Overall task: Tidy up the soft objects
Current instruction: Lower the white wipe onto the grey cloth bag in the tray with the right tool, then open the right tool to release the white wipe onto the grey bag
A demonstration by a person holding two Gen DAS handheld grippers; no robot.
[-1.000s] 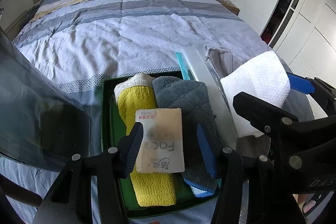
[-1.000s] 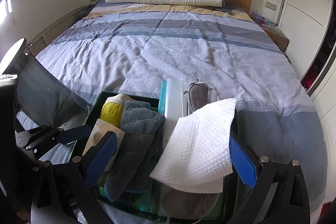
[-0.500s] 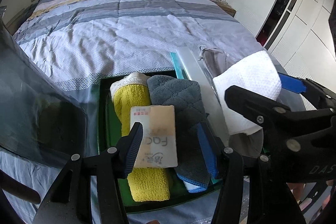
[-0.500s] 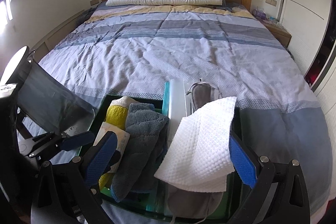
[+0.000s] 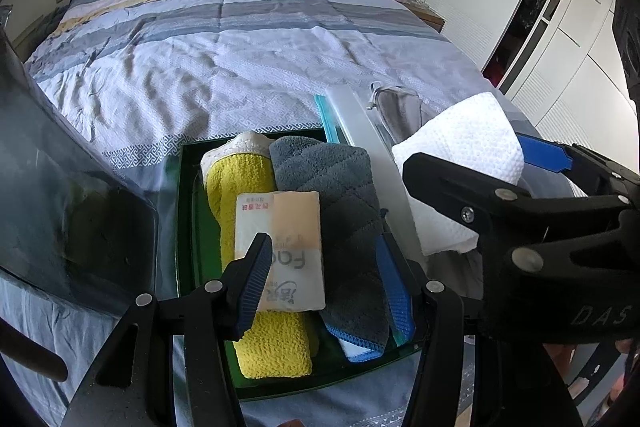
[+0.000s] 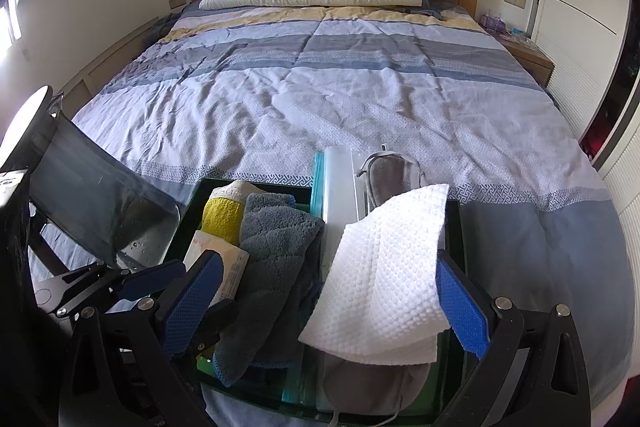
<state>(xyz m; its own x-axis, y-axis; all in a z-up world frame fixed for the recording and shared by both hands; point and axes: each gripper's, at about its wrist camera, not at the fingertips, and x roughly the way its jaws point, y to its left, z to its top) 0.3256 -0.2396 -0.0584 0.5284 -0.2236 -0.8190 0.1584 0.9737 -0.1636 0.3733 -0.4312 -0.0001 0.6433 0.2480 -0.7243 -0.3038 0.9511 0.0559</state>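
Left gripper (image 5: 324,279) hangs over the green tray (image 5: 185,227), jaws apart around the tissue pack (image 5: 286,247) lying on the yellow towel (image 5: 240,183) beside the grey towel (image 5: 336,195); close squarely on the pack alone, without snagging a towel. Right gripper (image 6: 328,307) is spread wide around the white cloth (image 6: 384,267), pad contact unclear. The grey pouch (image 6: 390,175) is mostly covered.
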